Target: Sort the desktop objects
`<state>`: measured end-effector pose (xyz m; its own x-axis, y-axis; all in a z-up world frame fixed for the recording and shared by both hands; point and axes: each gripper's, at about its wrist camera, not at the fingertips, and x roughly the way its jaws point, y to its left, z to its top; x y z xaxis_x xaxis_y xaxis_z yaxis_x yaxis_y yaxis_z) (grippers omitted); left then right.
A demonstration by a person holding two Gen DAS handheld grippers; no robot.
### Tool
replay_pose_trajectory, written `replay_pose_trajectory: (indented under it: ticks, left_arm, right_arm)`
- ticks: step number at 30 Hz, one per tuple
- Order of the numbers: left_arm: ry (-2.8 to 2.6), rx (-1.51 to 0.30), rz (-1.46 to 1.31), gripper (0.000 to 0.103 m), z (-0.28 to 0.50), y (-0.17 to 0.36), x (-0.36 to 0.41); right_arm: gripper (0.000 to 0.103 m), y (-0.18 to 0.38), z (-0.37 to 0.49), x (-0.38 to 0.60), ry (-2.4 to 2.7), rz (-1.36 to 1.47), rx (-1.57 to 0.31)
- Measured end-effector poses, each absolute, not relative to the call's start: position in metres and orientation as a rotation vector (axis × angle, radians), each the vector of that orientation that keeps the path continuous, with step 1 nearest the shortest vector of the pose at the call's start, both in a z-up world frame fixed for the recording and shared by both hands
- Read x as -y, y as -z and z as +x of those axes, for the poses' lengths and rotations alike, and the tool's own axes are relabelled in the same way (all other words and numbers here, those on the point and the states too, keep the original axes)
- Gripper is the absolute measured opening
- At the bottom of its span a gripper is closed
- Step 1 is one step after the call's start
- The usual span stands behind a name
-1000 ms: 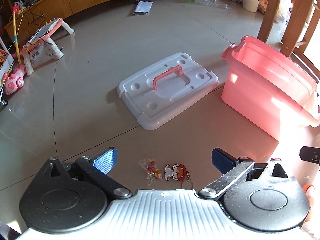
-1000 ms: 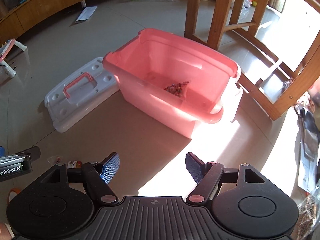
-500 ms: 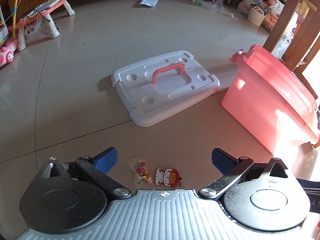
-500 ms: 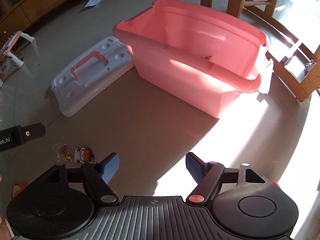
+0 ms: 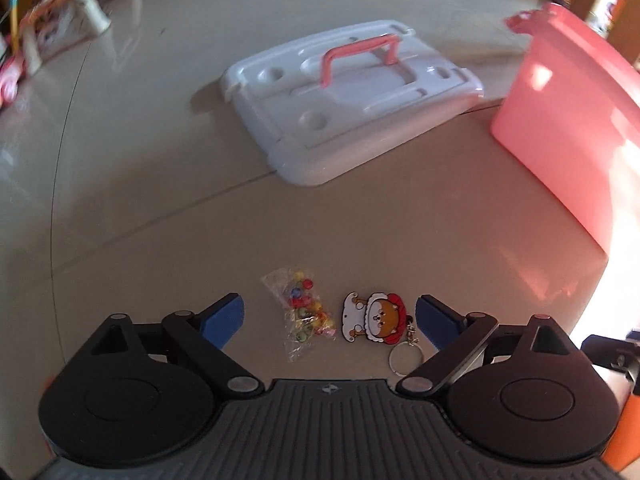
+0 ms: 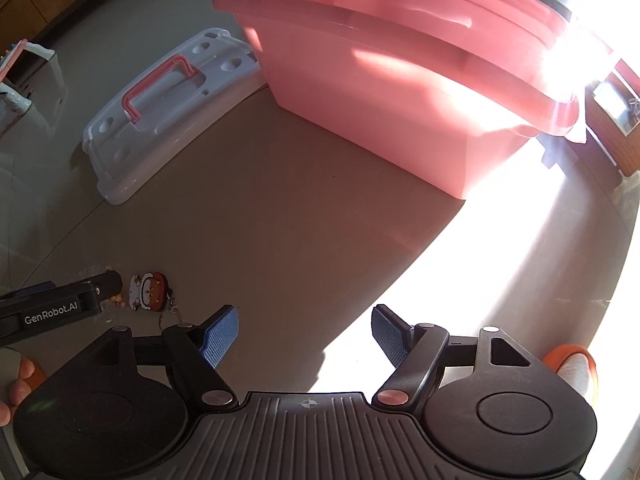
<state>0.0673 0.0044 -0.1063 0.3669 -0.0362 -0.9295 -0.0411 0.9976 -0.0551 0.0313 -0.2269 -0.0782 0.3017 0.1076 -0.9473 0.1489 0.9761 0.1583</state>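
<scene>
Only the left gripper (image 5: 330, 316), jaws apart like the right gripper's (image 6: 306, 334), clearly shows the bead bag (image 5: 302, 312).

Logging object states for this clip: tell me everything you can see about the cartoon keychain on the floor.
The keychain is a flat, rubbery-looking cartoon charm: an orange dog face in a red hood with white frilled trim. A short chain links it to a bare metal ring. It lies face up on the floor, beside a small clear bag of coloured beads without clearly touching it. It sits between the open fingers of the left gripper; contact cannot be made out.
</scene>
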Motion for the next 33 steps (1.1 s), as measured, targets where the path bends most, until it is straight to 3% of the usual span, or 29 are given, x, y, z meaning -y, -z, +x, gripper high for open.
replay_pose_trajectory:
  ticks: [4, 7, 9, 17, 22, 27, 33]
  left_arm:
    - [-0.044, -1.227, -0.097, 0.094, 0.072, 0.122, -0.012]
    - [-0.054, -1.252, -0.129, 0.080, 0.075, 0.131, -0.015]
    - [-0.058, -1.273, -0.116, 0.077, 0.077, 0.137, -0.014]
    - [-0.078, -1.271, -0.183, 0.074, 0.075, 0.145, -0.022]
    - [-0.084, -1.251, -0.175, 0.046, 0.073, 0.142, -0.020]
    - [-0.103, -1.242, -0.221, 0.033, 0.071, 0.141, -0.029]
    - [-0.101, -1.239, -0.256, 0.027, 0.070, 0.139, -0.033]
  right_arm:
    - [0.070, 0.085, 0.036, 0.223, 0.022, 0.245, -1.283]
    - [0.070, 0.091, 0.037, 0.221, 0.023, 0.243, -1.297]
    - [0.070, 0.094, 0.037, 0.220, 0.022, 0.242, -1.308]
    - [0.070, 0.100, 0.035, 0.223, 0.036, 0.252, -1.320]
    - [0.070, 0.101, 0.036, 0.222, 0.034, 0.250, -1.321]
    - [0.070, 0.098, 0.036, 0.222, 0.030, 0.250, -1.314]
    - [0.070, 0.097, 0.035, 0.222, 0.034, 0.251, -1.312]
